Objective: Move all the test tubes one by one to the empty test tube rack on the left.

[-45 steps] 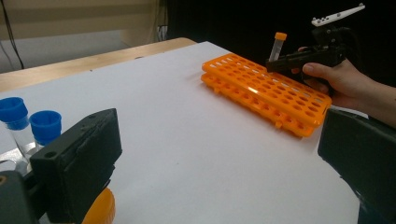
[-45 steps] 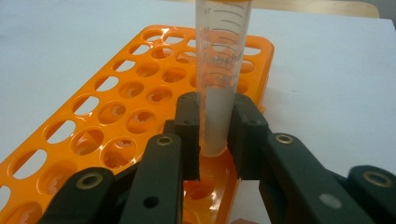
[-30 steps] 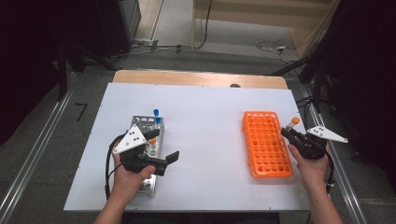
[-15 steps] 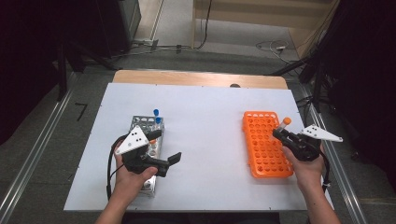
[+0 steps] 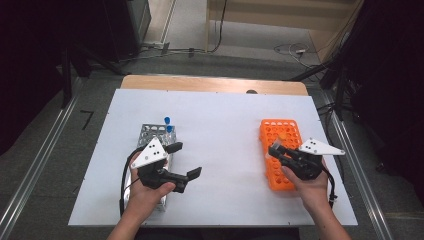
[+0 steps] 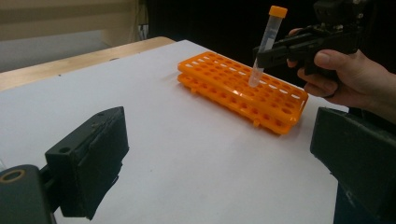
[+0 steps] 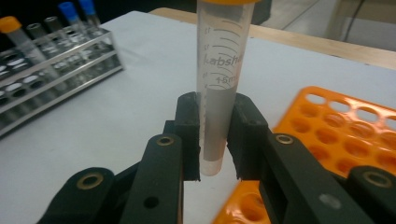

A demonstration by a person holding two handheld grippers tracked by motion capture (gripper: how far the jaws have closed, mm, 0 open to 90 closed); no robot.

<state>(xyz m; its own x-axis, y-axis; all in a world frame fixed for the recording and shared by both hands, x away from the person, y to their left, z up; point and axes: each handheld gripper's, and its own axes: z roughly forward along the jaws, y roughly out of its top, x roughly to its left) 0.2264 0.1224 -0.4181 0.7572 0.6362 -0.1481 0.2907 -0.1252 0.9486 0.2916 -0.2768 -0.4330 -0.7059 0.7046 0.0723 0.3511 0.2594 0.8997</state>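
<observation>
From the high view, the right gripper (image 5: pixel 278 150) is seen near the right edge of the bench (image 5: pixel 225 115), held over the orange rack (image 5: pixel 281 131), which lies with its long axis running from the near edge toward the far edge. An orange-capped tube (image 5: pixel 281 137) is clamped between its jaws, above the rack's middle rows. The left gripper (image 5: pixel 186 160) is held near the left part of the bench, just beside the metal rack (image 5: pixel 150 134), in which blue-capped tubes (image 5: pixel 168 123) stand; its jaws are spread apart and nothing is held between them. The right hand is clearly the nearer one to the orange rack.

In the left gripper view, the left gripper's (image 6: pixel 219 154) jaws are seen wide apart over bare bench surface. Farther off, the tube (image 6: pixel 264 44) is held nearly upright, slightly tilted, its tapered tip just above or touching the top of the orange rack (image 6: pixel 233 86); whether it has entered a hole cannot be told.

In the right gripper view, the right gripper (image 7: pixel 215 135) is closed on the lower part of the tube (image 7: pixel 224 70), whose long axis stands upright. The orange rack (image 7: pixel 341 140) lies below and to the right of the tube's tip here, and the metal rack (image 7: pixel 51 74) is well apart at the upper left. It is judged that a straight descent along the tube's axis into a hole is what the coming move turns on.
</observation>
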